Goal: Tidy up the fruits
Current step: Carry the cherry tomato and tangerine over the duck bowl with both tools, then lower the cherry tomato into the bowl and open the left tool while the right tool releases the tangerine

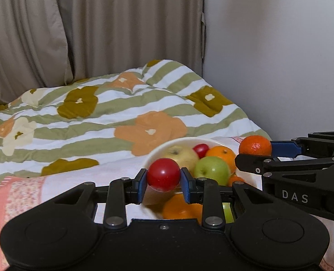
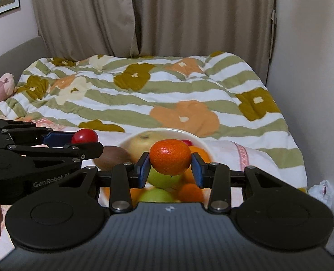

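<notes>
Carrying two fruits above a full bowl

Holding one fruit in each pair of tongs, we hover over a bed covered by a striped, flowered quilt (image 2: 189,94). Our left tongs (image 1: 163,178) pinch a small red fruit (image 1: 163,174) between blue pads, one pad on each side at its widest part. Our right tongs (image 2: 170,163) pinch a mandarin (image 2: 170,157) the same way. Both fruits hang in the air, clear of everything below.

Just beneath them sits a white bowl (image 2: 196,139) on a pale cloth (image 2: 230,155), already heaped with a yellowish apple (image 1: 182,155), a green apple (image 1: 212,168), an orange (image 1: 222,152) and another small red fruit (image 1: 200,149). A brown fruit, perhaps a kiwi (image 2: 112,155), lies on the cloth just beside the bowl.

We judge the step in hand to be carrying both fruits to their places; where those places are, the views do not show. To do it well, we should keep both grips firm but gentle, since the round skins could slip or bruise. We should hold the two tongs apart so they do not knock together, and set each fruit down low onto a stable spot before spreading the pads, so it does not roll across the soft bedding.
</notes>
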### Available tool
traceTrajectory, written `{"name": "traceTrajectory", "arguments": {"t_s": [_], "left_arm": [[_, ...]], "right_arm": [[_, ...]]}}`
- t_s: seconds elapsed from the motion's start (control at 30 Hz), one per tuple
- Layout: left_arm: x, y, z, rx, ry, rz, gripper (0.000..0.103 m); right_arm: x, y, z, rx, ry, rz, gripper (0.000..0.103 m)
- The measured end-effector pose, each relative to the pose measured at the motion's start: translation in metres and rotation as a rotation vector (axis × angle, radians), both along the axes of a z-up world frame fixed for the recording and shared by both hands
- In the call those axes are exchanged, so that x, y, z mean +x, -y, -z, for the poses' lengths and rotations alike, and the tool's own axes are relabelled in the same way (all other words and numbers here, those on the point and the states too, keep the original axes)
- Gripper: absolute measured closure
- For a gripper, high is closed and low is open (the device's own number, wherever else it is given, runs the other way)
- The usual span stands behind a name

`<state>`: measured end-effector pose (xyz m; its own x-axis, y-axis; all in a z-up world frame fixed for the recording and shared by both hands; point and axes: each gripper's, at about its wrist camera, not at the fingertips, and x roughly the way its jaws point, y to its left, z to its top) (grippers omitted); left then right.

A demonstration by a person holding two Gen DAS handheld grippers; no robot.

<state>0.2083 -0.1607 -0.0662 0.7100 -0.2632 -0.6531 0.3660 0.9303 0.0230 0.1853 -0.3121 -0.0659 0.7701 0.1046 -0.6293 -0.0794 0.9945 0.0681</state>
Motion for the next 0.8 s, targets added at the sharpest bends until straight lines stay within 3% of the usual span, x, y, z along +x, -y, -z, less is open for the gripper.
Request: {"name": "traceTrajectory", "arguments": {"t_s": [0.37,0.4,0.47,0.5,0.53,0.8], "left_arm": [[0.015,0.036,0.030,0.066,-0.016,-0.014,0.068],[0.015,0.037,0.031,0.072,-0.010,-0.018,0.064],[0.014,0.038,0.030,0.075,0.008,-0.026,0.040],[0.013,0.038,0.029,0.072,0.020,-0.031,0.018],[0.012,0.037,0.027,0.074,0.037,-0.039,0.012],[0.002,0.025,0.013,0.053,0.044,-0.058,0.012]], "right_arm": [[0.008,0.035,0.021,-0.006,-0.033,-0.004,0.049],[0.008,0.036,0.022,-0.003,-0.035,-0.003,0.049],[0.009,0.038,0.024,0.000,-0.039,-0.002,0.049],[0.009,0.038,0.024,0.000,-0.040,-0.003,0.049],[0.009,0.038,0.024,0.000,-0.039,-0.002,0.049],[0.008,0.036,0.020,0.001,-0.032,-0.002,0.049]]}}
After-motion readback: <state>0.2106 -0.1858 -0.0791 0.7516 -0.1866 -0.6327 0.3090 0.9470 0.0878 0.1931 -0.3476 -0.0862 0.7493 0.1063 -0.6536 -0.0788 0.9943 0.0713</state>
